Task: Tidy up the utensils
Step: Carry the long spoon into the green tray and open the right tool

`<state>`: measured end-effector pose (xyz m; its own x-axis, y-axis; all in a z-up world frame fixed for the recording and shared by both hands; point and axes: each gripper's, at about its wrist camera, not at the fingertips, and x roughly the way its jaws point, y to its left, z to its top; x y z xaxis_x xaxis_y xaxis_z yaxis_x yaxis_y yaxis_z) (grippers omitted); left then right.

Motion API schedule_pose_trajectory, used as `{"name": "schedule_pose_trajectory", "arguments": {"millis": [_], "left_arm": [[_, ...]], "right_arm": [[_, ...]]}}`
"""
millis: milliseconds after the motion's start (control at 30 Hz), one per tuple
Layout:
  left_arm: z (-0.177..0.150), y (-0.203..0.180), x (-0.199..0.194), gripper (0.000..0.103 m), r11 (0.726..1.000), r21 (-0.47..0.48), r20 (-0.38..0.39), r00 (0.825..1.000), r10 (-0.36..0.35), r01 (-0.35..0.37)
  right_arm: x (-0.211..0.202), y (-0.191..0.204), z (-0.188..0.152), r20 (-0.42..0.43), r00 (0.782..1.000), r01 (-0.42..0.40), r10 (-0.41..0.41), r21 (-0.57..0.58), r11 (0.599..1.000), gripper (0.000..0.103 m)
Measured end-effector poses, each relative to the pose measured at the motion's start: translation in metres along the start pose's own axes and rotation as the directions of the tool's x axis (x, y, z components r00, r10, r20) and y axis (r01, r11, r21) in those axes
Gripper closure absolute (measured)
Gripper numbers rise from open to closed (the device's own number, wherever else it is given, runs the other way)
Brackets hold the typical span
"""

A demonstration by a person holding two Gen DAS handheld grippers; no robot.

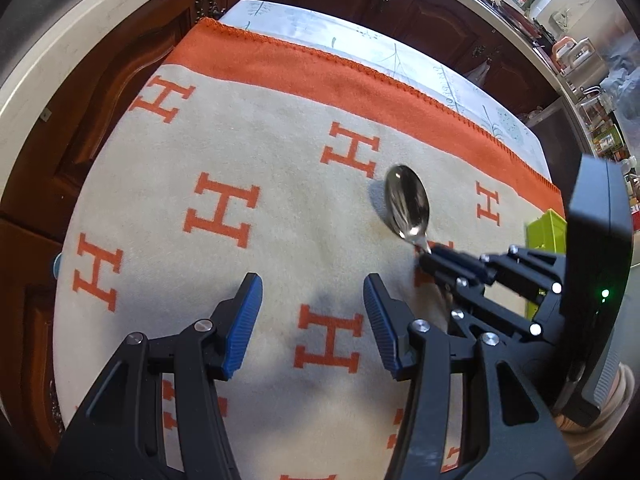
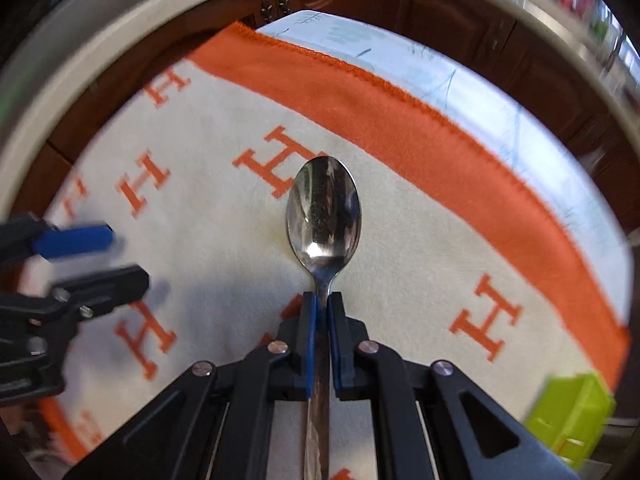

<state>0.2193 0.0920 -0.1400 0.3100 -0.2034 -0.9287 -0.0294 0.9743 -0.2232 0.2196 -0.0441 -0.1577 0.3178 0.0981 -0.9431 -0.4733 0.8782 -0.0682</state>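
A shiny metal spoon (image 2: 324, 216) points forward, its neck clamped between my right gripper's (image 2: 322, 304) blue pads, held above the cream blanket with orange H letters (image 2: 420, 256). In the left wrist view the same spoon (image 1: 407, 205) sticks out of the right gripper (image 1: 425, 256) at the right. My left gripper (image 1: 313, 300) is open and empty over the blanket, jaws wide apart; it shows at the left of the right wrist view (image 2: 116, 256). A lime-green bin (image 2: 572, 416) stands at the lower right, also in the left wrist view (image 1: 546, 232).
The blanket's orange border (image 1: 320, 68) lies over a pale patterned tablecloth (image 1: 360, 44). Dark wooden cabinets (image 1: 100, 80) and a light countertop (image 1: 60, 60) surround the table. Cluttered kitchen items (image 1: 576, 56) stand at the far right.
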Motion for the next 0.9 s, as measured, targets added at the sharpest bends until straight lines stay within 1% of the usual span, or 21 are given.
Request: {"name": "schedule_pose_trajectory", "arguments": {"millis": [33, 100, 233, 400, 467, 567, 667, 833, 900], "left_arm": [[0.000, 0.001, -0.002, 0.054, 1.000, 0.000, 0.000, 1.000, -0.004, 0.004], [-0.002, 0.001, -0.004, 0.054, 1.000, 0.001, -0.001, 1.000, -0.010, 0.010], [-0.011, -0.005, -0.007, 0.054, 0.999, 0.015, -0.014, 0.999, -0.031, 0.031], [-0.026, -0.025, -0.007, 0.054, 0.996, 0.064, -0.032, 0.998, -0.052, 0.054], [-0.033, -0.037, -0.007, 0.054, 0.994, 0.090, -0.042, 0.997, -0.063, 0.066], [-0.045, -0.060, -0.007, 0.054, 0.987, 0.137, -0.054, 0.996, -0.077, 0.084], [-0.057, -0.084, -0.009, 0.054, 0.977, 0.184, -0.070, 0.993, -0.094, 0.105], [-0.076, -0.121, -0.017, 0.054, 0.956, 0.262, -0.087, 0.990, -0.111, 0.131], [-0.083, -0.136, -0.020, 0.054, 0.948, 0.287, -0.089, 0.989, -0.116, 0.137]], "right_arm": [[-0.001, 0.003, -0.003, 0.005, 1.000, 0.004, -0.004, -0.004, 1.000, 0.098], [-0.004, 0.004, -0.010, 0.008, 1.000, -0.014, 0.014, 0.021, 1.000, 0.098], [-0.009, -0.007, -0.024, 0.002, 0.997, -0.077, 0.077, 0.107, 0.991, 0.098], [-0.025, -0.026, -0.049, 0.029, 0.987, -0.160, 0.158, 0.225, 0.961, 0.098], [-0.035, -0.037, -0.062, 0.050, 0.981, -0.194, 0.188, 0.277, 0.941, 0.098], [-0.052, -0.061, -0.086, 0.095, 0.968, -0.250, 0.231, 0.372, 0.894, 0.098], [-0.073, -0.075, -0.112, 0.146, 0.959, -0.284, 0.244, 0.432, 0.856, 0.098], [-0.108, -0.100, -0.160, 0.231, 0.945, -0.320, 0.230, 0.524, 0.790, 0.098], [-0.123, -0.111, -0.176, 0.253, 0.942, -0.326, 0.219, 0.546, 0.772, 0.098]]}}
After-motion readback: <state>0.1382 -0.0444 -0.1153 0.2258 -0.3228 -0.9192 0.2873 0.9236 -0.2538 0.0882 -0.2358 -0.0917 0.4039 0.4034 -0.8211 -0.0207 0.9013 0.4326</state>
